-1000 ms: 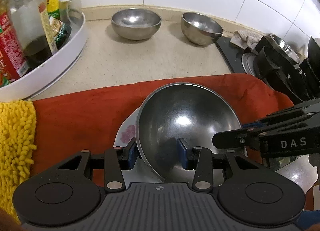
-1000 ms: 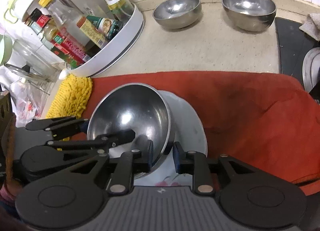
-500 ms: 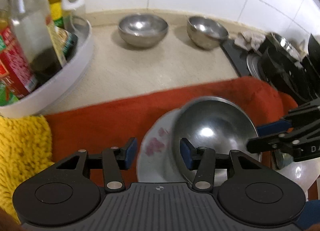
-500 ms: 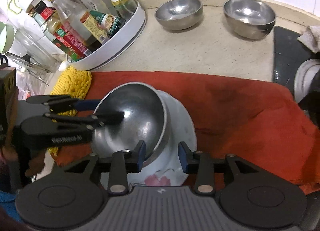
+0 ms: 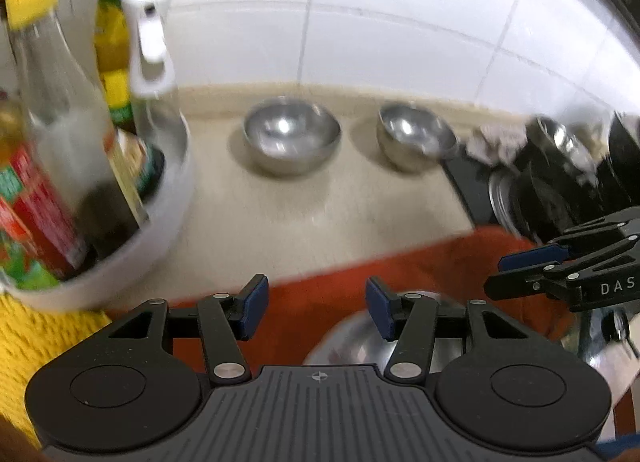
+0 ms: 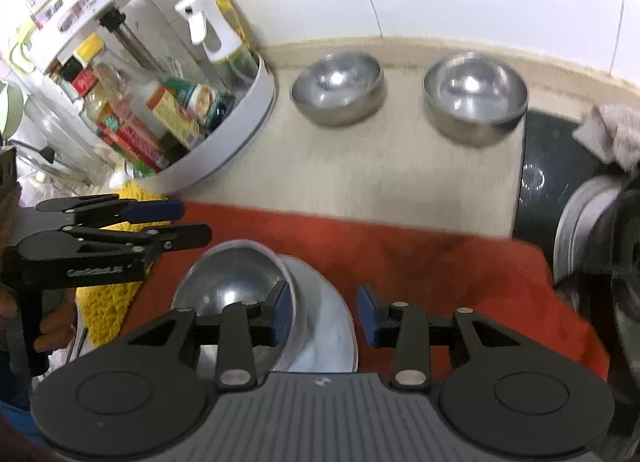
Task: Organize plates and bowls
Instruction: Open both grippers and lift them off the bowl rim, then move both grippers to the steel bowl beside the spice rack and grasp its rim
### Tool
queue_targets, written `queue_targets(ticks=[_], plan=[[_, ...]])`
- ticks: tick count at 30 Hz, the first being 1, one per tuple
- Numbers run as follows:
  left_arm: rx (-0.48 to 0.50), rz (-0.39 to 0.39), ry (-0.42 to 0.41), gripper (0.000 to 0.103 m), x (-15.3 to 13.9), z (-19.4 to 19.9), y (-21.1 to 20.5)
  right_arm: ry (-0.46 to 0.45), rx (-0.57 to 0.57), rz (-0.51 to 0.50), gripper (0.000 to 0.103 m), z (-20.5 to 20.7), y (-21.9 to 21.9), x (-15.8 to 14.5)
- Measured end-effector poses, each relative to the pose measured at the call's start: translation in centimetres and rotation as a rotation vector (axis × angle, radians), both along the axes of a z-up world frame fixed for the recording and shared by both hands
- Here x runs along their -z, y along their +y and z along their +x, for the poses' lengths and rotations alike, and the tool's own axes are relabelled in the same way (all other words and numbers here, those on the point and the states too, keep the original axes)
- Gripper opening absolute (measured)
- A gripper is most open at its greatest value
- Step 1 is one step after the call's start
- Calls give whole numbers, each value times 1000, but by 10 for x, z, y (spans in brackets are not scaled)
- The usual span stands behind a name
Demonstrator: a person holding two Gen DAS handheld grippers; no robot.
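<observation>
Gaping empty: both hand-held grippers | steel bowl (image 6: 236, 286) touches right hand-held gripper (image 6: 324, 314)

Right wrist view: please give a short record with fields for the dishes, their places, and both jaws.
near dish: round steel bowl resting on white plate
support: red cloth
far dishes: two steel bowls on beige counter, apart
left gripper: jaws open, empty
right gripper: jaws open, empty
</observation>
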State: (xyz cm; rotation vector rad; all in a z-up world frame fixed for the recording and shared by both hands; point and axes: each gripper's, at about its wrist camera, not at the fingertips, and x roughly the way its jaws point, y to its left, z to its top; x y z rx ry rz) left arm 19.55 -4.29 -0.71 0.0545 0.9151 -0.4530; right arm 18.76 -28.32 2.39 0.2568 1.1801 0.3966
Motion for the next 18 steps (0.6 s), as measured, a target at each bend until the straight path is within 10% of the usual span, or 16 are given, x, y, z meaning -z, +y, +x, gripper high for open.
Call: queue_targets(ticks=[8, 18], plan=[[-128, -53, -18, 62, 0, 61, -13, -110, 55, 22, 33, 69, 6, -6], [-61, -3, 46, 58, 22, 68, -25, -69, 53, 24, 33, 105, 9, 19]])
